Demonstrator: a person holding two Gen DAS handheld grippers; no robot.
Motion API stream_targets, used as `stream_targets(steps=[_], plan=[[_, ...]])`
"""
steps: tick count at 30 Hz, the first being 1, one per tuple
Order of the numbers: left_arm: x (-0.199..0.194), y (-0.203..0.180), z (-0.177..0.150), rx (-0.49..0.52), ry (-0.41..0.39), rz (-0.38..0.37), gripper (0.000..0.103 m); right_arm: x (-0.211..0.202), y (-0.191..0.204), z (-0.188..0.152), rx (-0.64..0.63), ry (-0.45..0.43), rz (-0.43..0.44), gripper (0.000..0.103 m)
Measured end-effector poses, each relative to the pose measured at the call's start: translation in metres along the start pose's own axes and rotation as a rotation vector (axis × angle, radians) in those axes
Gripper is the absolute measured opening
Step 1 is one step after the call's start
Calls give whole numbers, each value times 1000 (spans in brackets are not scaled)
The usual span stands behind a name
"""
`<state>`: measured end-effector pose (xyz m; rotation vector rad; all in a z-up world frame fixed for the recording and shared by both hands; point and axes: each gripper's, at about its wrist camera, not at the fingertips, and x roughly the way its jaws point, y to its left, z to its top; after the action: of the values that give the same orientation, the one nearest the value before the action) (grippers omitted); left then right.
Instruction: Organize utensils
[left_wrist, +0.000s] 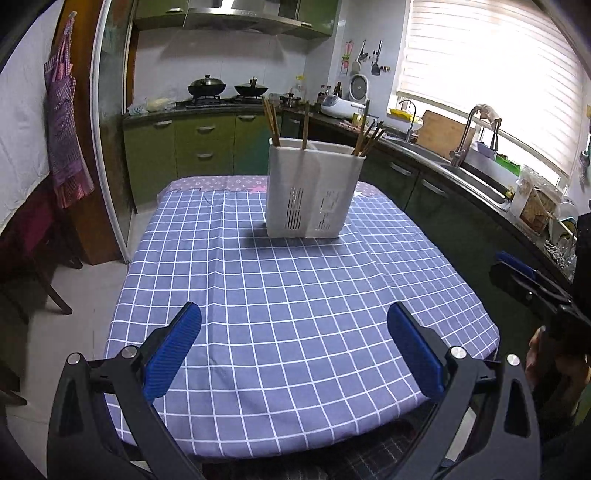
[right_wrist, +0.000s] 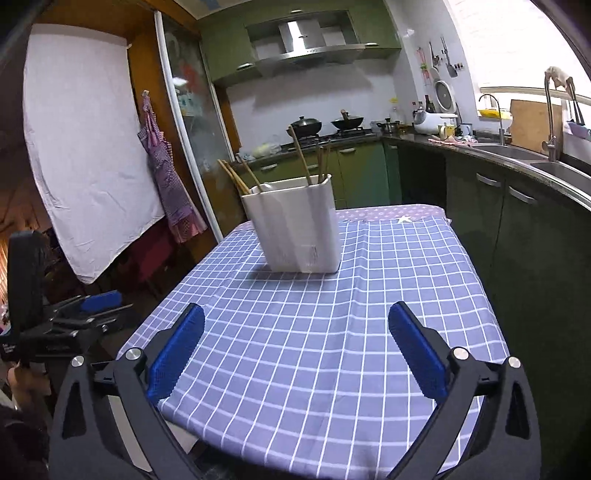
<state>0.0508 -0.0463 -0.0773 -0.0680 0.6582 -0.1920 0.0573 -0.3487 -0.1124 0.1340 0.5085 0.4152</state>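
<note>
Chopsticks (left_wrist: 272, 122) stand in the white holder (left_wrist: 314, 192) at the far middle of the table (left_wrist: 258, 295), and I see no loose utensil on the checked cloth in either view. The sticks are upright to slightly leaning: one bunch at the holder's left end, one stick near the middle, another bunch fanning out at the right end. Their long axes run up out of the compartments, so any pick would have to come from above along that line.

From my left gripper (left_wrist: 294, 350) the holder lies straight ahead and well apart, almost centred between the fingers. From my right gripper (right_wrist: 296, 350) it is also ahead, a little left of centre, seen corner-on. I judge neither hand clearly nearer; both hang back at the near edge of the table.

Both grippers are released, jaws spread wide with nothing between the blue pads.

My guess is the sorting is done or nearly so, since everything visible sits in the holder.

Writing: I can read none. The holder is plain apart from its slotted vents, and the things on the far counter are too small to make out.
</note>
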Motion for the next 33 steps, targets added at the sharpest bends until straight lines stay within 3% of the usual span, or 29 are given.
stream_targets(steps=[5, 18, 33], plan=[[-29, -9, 2, 28, -53, 17, 96, -36, 18, 0, -36, -78, -5, 98], [-58, -22, -5, 43, -94, 31, 96, -79, 39, 1, -54, -123, -52, 98], [-70, -18, -9, 29, -124, 76, 96, -78, 48, 5, -98, -141, -141, 98]])
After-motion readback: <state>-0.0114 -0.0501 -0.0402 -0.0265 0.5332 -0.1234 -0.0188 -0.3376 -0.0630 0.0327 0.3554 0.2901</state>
